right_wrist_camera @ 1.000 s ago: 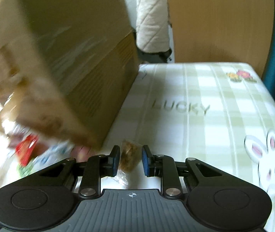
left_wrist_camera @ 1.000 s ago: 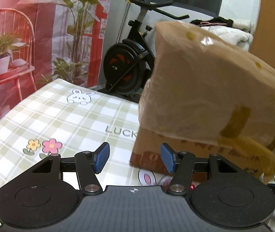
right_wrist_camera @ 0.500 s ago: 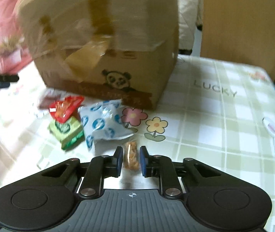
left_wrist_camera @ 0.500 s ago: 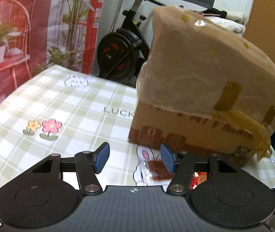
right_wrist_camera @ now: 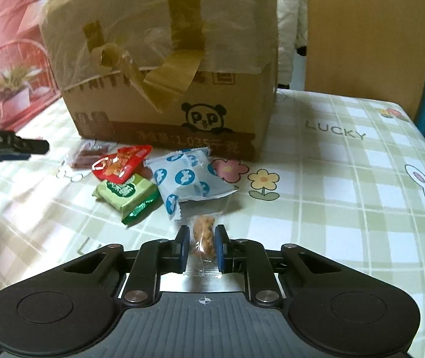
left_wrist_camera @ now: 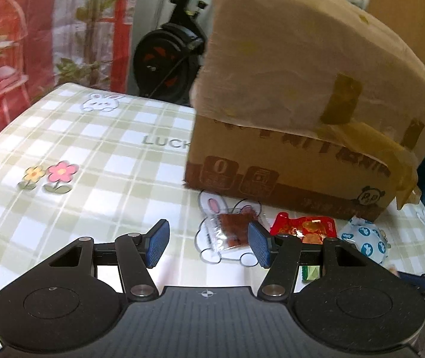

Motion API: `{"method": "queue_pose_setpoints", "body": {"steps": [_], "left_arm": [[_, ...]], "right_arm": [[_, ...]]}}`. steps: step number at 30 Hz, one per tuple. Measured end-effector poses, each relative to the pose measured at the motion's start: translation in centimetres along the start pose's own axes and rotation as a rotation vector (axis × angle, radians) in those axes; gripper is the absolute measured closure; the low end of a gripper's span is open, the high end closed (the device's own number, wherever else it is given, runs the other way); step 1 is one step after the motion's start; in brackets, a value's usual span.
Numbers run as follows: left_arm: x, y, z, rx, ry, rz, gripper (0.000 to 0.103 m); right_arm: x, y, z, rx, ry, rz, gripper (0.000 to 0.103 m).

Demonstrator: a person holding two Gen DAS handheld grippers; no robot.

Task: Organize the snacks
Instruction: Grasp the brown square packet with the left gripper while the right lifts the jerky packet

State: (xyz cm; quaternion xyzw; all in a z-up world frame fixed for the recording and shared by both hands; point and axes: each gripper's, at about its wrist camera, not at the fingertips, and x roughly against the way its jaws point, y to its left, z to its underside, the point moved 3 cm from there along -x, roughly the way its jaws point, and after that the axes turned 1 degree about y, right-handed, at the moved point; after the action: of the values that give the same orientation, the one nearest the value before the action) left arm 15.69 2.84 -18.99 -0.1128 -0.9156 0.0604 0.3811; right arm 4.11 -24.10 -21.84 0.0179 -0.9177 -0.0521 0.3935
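Behind checked tablecloth, exercise bike

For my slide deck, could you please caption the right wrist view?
Right gripper shut on a clear-wrapped snack, beside loose packets before the cardboard box.

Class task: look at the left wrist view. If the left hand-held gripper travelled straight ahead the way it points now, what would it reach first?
Probably the clear packet with the reddish-brown snack, lying on the tablecloth just past the open left hand-held gripper. Depth is uncertain.
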Motion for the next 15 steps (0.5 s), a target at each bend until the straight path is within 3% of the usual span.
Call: {"method": "queue_pose_setpoints", "body": {"steps": [6, 9, 15], "left_arm": [[-3.5, -1.3, -1.9, -0.1, -0.006, 0.065, 0.043], [-5.6, -1.9, -2.7, -0.137, 0.024, 0.117, 0.048], [-8.4, -2.0, -2.6, -0.147, 0.107, 0.213, 0.048]], "right_arm": [[0.3, -0.4, -0.3, -0.034, -0.015, -0.002, 0.087], [0.3, -0.6, -0.4, -0.054, -0.017, -0.004, 0.087], [0.5, -0.6, -0.1, -0.064, -0.014, 0.0, 0.087]]}}
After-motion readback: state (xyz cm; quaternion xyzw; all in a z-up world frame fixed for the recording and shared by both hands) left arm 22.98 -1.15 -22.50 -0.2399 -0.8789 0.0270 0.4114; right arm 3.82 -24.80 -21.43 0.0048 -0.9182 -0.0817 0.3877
